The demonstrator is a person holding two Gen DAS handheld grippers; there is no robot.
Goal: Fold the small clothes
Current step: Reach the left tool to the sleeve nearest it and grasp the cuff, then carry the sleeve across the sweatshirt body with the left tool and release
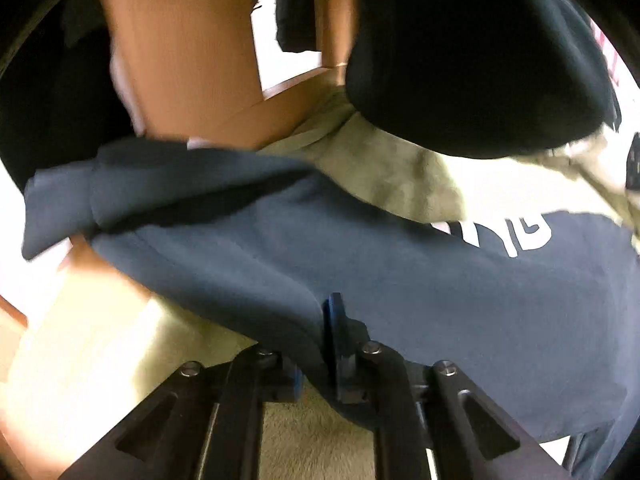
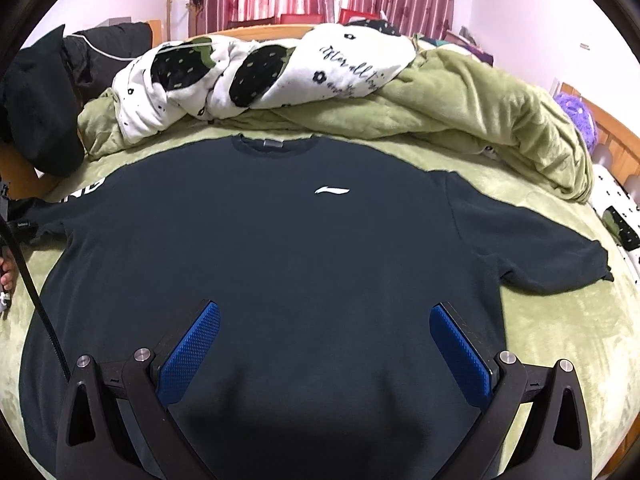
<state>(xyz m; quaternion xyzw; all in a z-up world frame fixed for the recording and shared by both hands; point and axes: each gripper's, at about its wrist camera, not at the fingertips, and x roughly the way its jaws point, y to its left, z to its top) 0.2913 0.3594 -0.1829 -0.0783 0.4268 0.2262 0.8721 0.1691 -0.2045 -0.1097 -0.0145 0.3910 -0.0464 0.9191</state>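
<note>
The left claw [image 1: 332,320] was pressed together on the dark blue shirt [image 1: 280,248]. Its blue pads [image 1: 334,312] pinched a fold of the cloth, and the cloth bunched up around them. The picture from this claw was blurry. To the left of the claw and below it was a pale green bed cover [image 1: 100,352]. Ahead of the claw the shirt sleeve [image 1: 120,192] stretched off to the left, over a brown wooden board [image 1: 180,60]. Ahead and to the right, white letters [image 1: 516,236] showed on the shirt, and a black cloth [image 1: 480,60] hung above them.

The right claw [image 2: 325,344] was spread wide. Its two blue pads [image 2: 192,356] stood far apart and pinched nothing. I could not tell if they touched the cloth below them.

The shirt [image 2: 280,260] lay flat on the green bed cover [image 2: 560,340], right under the right claw and ahead of it. Its long way ran from the claw straight ahead. The neck hole [image 2: 274,145] pointed away from the claw and the bottom of the shirt was nearest to it. One sleeve went off to the left, where the white letters [image 2: 82,192] were. A small white logo [image 2: 332,191] sat ahead of the claw, a bit right of the middle. The other sleeve [image 2: 540,248] lay flat, off to the right. Past the neck hole was a white blanket with black spots [image 2: 240,76], then a rumpled green blanket [image 2: 480,108] to the right of it.
</note>
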